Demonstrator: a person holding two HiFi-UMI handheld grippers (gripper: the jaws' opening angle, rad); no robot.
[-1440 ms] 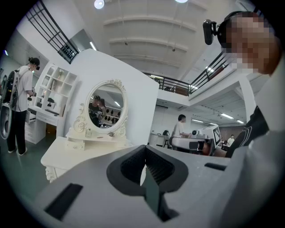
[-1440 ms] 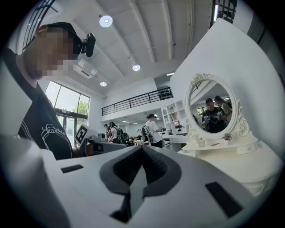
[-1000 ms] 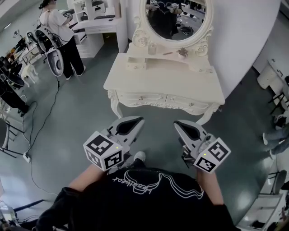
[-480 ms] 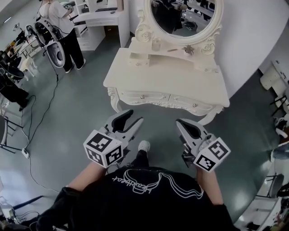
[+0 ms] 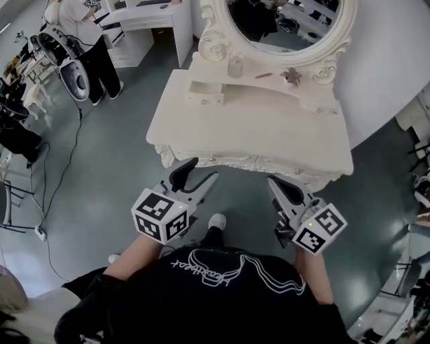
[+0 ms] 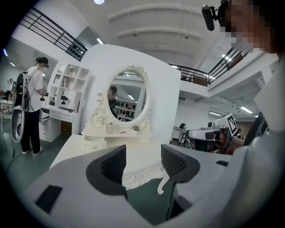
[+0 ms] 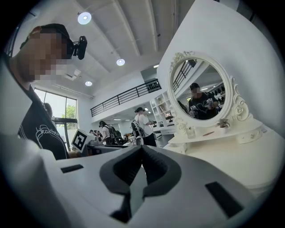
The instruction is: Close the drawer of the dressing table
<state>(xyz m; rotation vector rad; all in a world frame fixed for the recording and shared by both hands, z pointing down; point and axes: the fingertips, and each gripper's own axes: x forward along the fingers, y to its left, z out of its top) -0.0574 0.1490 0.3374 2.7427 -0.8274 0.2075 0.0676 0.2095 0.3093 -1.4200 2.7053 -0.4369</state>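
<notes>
Mostly the drawer (image 5: pixel 232 161) is hidden: only a thin strip of its front shows under the edge of the dressing table (image 5: pixel 255 127), just ahead of my grippers. The mirror (image 5: pixel 282 20) is cut off above. My left gripper (image 5: pixel 200 171) has just been opening its fingers wide, nothing between; my right gripper (image 5: pixel 277 185) has them together, empty. White script on my shirt (image 5: pixel 228 269) is unreadable.

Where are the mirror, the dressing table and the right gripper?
mirror (image 5: pixel 285 23), head view, on the glass.
dressing table (image 5: pixel 255 127), head view, on the bare top.
right gripper (image 5: pixel 272 183), head view, at its closed fingertips.
</notes>
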